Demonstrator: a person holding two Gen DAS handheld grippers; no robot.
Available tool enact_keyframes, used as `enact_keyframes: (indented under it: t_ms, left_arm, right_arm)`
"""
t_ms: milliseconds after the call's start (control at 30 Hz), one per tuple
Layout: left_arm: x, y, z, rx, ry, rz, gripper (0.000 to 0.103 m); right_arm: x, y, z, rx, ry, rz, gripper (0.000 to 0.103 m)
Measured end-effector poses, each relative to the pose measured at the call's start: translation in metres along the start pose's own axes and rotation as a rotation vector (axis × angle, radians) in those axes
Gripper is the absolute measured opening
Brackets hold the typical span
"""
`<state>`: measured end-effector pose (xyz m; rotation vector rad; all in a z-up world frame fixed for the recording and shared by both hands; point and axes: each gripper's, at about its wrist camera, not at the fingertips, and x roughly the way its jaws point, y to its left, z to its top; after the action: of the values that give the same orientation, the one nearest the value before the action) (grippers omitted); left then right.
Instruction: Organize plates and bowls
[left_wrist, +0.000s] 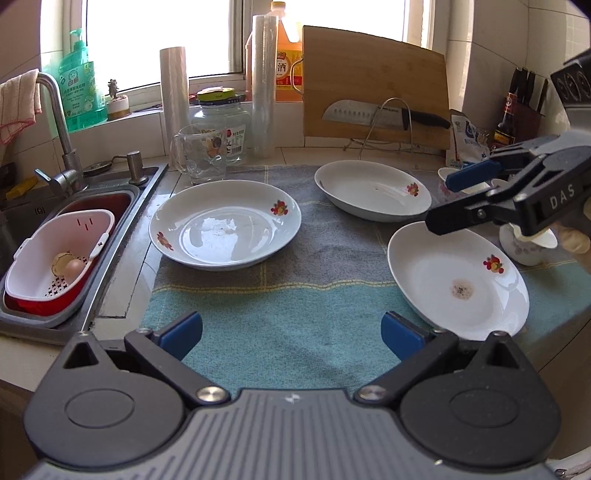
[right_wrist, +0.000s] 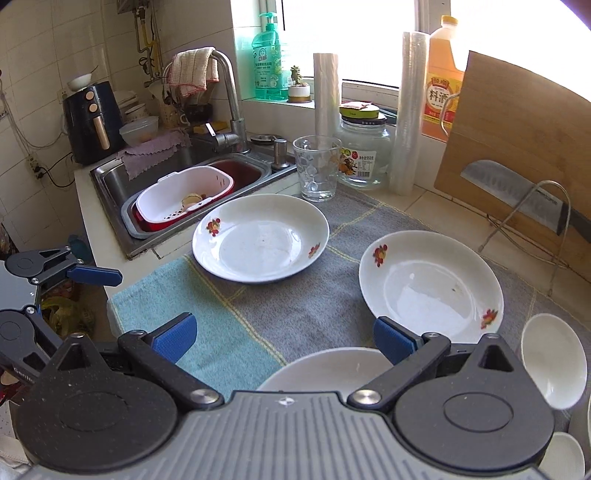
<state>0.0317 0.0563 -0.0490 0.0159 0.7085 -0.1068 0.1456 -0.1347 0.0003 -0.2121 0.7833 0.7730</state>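
Note:
Three white flower-print plates lie on a grey and teal cloth (left_wrist: 295, 266). One plate (left_wrist: 225, 223) is at the left near the sink, one (left_wrist: 371, 190) at the back, and one with a brown stain (left_wrist: 458, 282) at the right front. Small white bowls (left_wrist: 528, 245) sit at the far right. My left gripper (left_wrist: 291, 332) is open and empty above the cloth's front. My right gripper (left_wrist: 439, 201) is open, hovering over the stained plate's far edge. In the right wrist view, my right gripper (right_wrist: 284, 339) is open above the stained plate (right_wrist: 325, 369), with the left plate (right_wrist: 260, 238), back plate (right_wrist: 430, 286) and bowls (right_wrist: 554, 360) around.
A sink (left_wrist: 74, 221) with a white strainer basket (left_wrist: 55, 258) is at the left. A glass mug (left_wrist: 201, 155), a jar (left_wrist: 225, 122) and film rolls (left_wrist: 264, 85) stand behind the plates. A cutting board with a knife (left_wrist: 376, 81) leans at the back.

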Motion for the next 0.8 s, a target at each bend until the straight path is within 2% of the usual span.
enact_keyframes:
  t_ms: [333,500,800]
  left_arm:
    - [0.003,-0.034,0.000,-0.008,0.008,-0.010,0.102]
    - [0.002,-0.048,0.002,-0.020,0.002,-0.012,0.102]
    - [0.000,-0.065,-0.001,-0.017,0.026,0.000,0.102]
  right_arm:
    - [-0.041,-0.016,-0.085,0.096,0.020,-0.105,0.103]
    - [-0.043,-0.022,-0.120,0.118,0.071,-0.101,0.103]
    - [-0.021,-0.027,-0.140,0.062,0.082,-0.132,0.103]
